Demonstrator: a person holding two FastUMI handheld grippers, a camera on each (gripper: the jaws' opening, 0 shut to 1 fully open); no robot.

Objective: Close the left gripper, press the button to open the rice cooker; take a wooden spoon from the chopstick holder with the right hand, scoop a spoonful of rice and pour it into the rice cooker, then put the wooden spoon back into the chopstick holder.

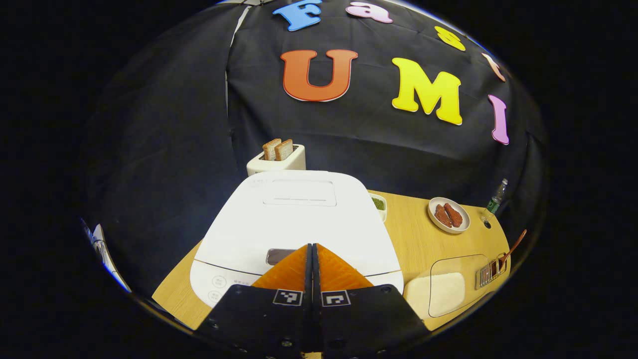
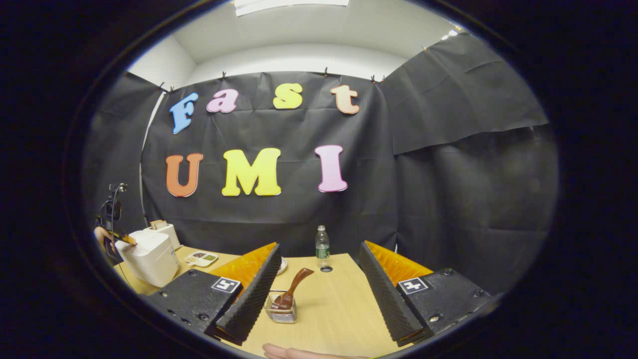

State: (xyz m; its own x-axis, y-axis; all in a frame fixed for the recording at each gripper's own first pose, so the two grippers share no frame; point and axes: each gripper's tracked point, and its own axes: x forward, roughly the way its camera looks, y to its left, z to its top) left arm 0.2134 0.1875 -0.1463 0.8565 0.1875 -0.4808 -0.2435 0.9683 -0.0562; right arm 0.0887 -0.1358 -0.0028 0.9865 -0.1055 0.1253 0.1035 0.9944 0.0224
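Wooden surface [image 2: 329,299] carries everything we see. White rice cooker [image 1: 299,219], lid down, sits at its left end, and our left tool [image 1: 312,249] is clenched empty, tips over the front button. Our right tool [image 2: 319,279] hangs released above the near edge. Between its fingers stands the chopstick holder [image 2: 281,310], wooden spoon [image 2: 294,286] leaning inside.
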